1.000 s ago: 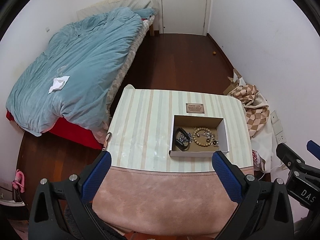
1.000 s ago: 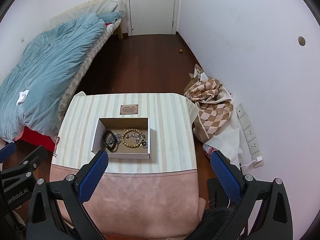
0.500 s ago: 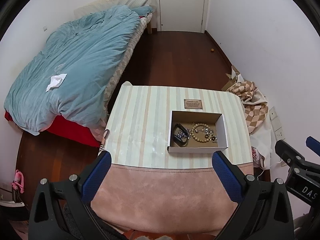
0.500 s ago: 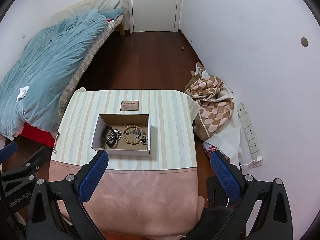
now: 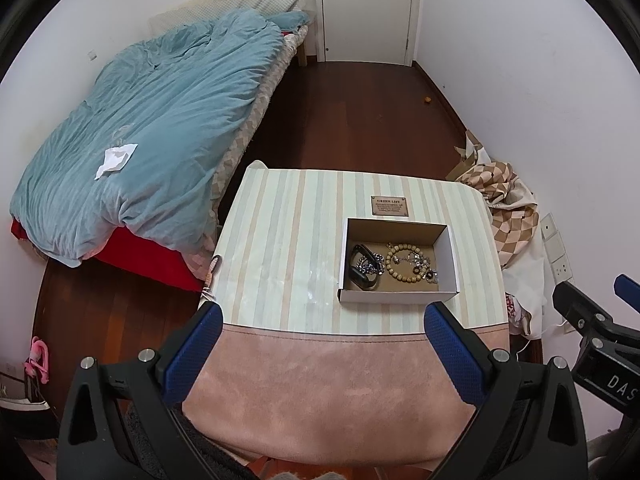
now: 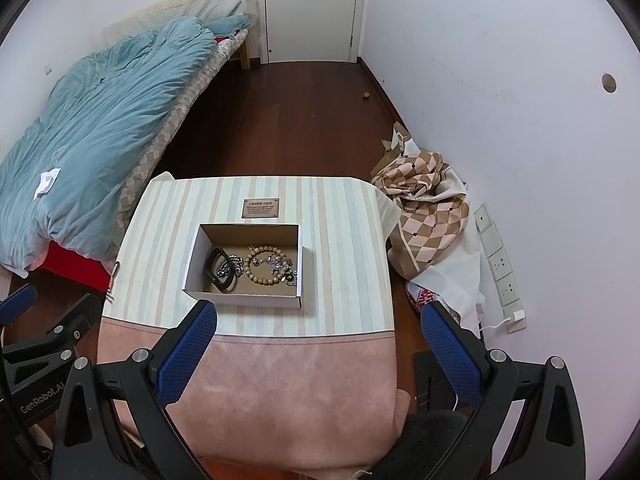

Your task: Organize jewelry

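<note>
A small open cardboard box [image 5: 448, 248] [image 6: 192, 258] sits on the striped table [image 5: 288, 240] [image 6: 344, 240]. Inside lie a wooden bead bracelet [image 5: 404, 266] [image 6: 264, 268], a black band [image 5: 360, 266] [image 6: 218, 268] and silver chain pieces [image 5: 424, 268] [image 6: 286, 270]. My left gripper [image 5: 322, 324] hangs high above the table's near pink edge, open and holding nothing. My right gripper [image 6: 320, 324] is likewise open and empty, well back from the box. Each gripper shows at the edge of the other's view.
A brown label plate [image 5: 390, 205] [image 6: 261, 208] lies behind the box. A bed with a blue duvet [image 5: 152, 128] stands left. A checked cloth heap [image 6: 428, 212] and wall sockets [image 6: 498, 268] are on the right. A white door [image 6: 312, 8] is far back.
Both grippers have risen and pulled back from the table, so the box looks smaller and lower in both views. Jaws stay open.
</note>
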{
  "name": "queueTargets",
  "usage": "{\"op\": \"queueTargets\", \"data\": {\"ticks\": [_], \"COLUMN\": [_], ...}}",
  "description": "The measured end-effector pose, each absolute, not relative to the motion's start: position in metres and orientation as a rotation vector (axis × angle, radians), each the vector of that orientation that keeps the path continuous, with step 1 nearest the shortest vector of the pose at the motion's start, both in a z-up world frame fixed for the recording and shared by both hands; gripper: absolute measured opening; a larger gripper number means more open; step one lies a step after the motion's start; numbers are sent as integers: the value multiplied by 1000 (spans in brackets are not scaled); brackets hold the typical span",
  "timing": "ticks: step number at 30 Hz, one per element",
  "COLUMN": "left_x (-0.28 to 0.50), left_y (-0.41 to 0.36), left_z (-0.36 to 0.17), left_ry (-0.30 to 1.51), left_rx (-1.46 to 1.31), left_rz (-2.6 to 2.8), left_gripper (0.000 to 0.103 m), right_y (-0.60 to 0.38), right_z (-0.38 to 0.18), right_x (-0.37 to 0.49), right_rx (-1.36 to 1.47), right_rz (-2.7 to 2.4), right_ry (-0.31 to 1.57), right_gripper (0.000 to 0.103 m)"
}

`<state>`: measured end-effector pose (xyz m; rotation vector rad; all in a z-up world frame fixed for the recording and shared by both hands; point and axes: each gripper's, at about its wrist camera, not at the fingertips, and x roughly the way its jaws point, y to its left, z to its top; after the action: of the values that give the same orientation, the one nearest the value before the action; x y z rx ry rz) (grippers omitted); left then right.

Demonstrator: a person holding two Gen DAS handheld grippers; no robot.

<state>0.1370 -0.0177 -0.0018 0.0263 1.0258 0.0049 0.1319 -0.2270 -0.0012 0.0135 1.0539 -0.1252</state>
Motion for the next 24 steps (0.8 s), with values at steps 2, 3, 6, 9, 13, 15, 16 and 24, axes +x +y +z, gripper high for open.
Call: {"op": "queueTargets", "data": {"ticks": [2,3,6,9,13,15,16,24], "left_x": [137,136,135,135,134,134,134,134], "left_y": [-18,-18,-18,-18,-18,-18,-17,-18], "left_z": [-1,-1,1,3,4,5,5,9], "left_ry": [1021,1019,1013,1006,1002,1002,1002,999], "left_rx": [28,30,30,35,34,34,35,31], "left_rz": [6,8,10,13,12,12,13,17], "left_gripper": [103,103,103,103,103,103,103,103], "right_y": [-227,-227,-227,-226,-225,-226,-225,-226], "right_z": [-1,-1,-1,-1,-1,-1,0,1], "right_x": [131,131,131,131,130,131,130,131], "right_rx": [14,15,17,18,20,20,21,21], "right_rz": [-124,-124,-123,-124,-122,-121,-120,-118], "right_ry": [1054,1054,1055,1055,1054,1054,1054,1053], "right_gripper": [103,103,103,103,103,103,103,103]}}
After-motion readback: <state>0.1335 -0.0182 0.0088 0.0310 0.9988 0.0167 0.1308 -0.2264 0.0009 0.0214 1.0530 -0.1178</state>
